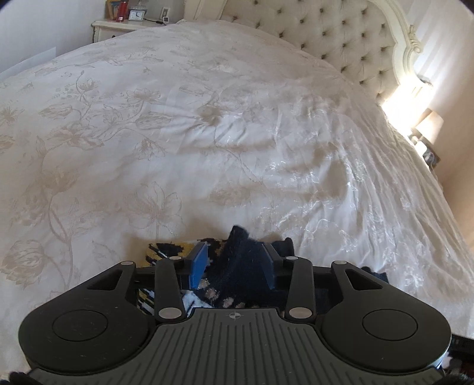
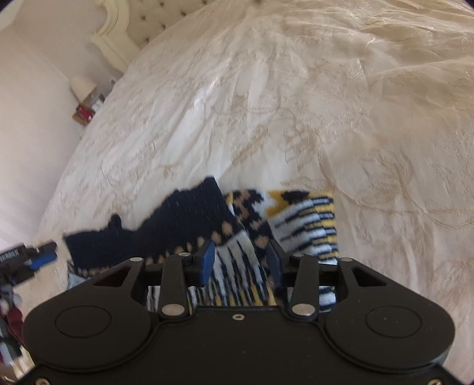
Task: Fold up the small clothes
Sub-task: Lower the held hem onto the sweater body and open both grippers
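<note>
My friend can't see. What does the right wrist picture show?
The right gripper hangs open over patterned socks, navy, yellow and white, lying on a cream flowered bedspread. The left gripper peeks in at the left edge.

Black left gripper (image 1: pixel 234 266) and right gripper (image 2: pixel 241 262) — blue-padded fingers (image 1: pixel 198 265), silver pivot screws.

Readable text: none in either view.
Clock (image 1: pixel 137 14): on the nightstand (image 1: pixel 118 27), a pale dial with dark hands; numerals too small to read.
Left gripper (image 1: pixel 234 266): a small crosshair mark (image 1: pixel 235 316) on the ribbed grey plate, no letters with it.
Left gripper seen from the right wrist: a strip of white lettering (image 2: pixel 10 254) on its black body, too blurred to read.
Red items (image 1: pixel 122 8): on the nightstand, any labels illegible.
</note>
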`<move>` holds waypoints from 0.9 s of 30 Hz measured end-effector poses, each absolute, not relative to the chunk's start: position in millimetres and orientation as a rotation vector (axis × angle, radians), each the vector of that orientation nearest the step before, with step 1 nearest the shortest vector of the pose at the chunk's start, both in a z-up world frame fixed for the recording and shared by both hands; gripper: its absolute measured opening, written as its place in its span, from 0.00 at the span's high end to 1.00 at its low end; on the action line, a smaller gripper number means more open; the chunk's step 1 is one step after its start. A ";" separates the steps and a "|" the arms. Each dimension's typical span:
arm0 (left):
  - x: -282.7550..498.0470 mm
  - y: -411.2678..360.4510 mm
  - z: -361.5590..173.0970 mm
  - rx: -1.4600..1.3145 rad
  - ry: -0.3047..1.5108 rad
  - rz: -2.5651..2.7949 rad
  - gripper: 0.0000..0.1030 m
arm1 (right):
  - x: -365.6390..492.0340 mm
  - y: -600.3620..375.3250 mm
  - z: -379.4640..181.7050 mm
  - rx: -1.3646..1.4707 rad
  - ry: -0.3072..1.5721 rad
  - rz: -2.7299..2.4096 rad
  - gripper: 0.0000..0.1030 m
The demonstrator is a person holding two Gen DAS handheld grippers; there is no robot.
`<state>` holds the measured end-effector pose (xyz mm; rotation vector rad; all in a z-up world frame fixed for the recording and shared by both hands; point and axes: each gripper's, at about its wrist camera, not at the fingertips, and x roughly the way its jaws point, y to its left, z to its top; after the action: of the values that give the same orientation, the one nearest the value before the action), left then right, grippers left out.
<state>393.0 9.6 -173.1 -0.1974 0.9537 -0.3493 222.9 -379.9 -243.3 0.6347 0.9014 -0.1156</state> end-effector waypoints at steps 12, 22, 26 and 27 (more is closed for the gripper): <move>382.8 1.9 -194.2 -0.035 1.080 -0.386 0.62 | 227.7 -370.2 -251.2 0.530 0.950 -0.074 0.46; 358.3 -12.8 -222.5 0.192 1.136 -0.420 0.59 | 235.7 -359.9 -238.7 0.287 1.043 -0.141 0.92; 360.5 -19.3 -219.7 0.252 1.140 -0.420 0.57 | 239.1 -361.8 -245.8 0.313 1.060 -0.150 0.92; 358.6 -18.9 -215.6 0.247 1.130 -0.414 0.57 | 238.9 -360.7 -244.2 0.316 1.056 -0.143 0.91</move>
<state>358.6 -18.9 -215.6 0.2472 1.1299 -0.4141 238.9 -360.7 -244.2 0.3163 1.0563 -0.1429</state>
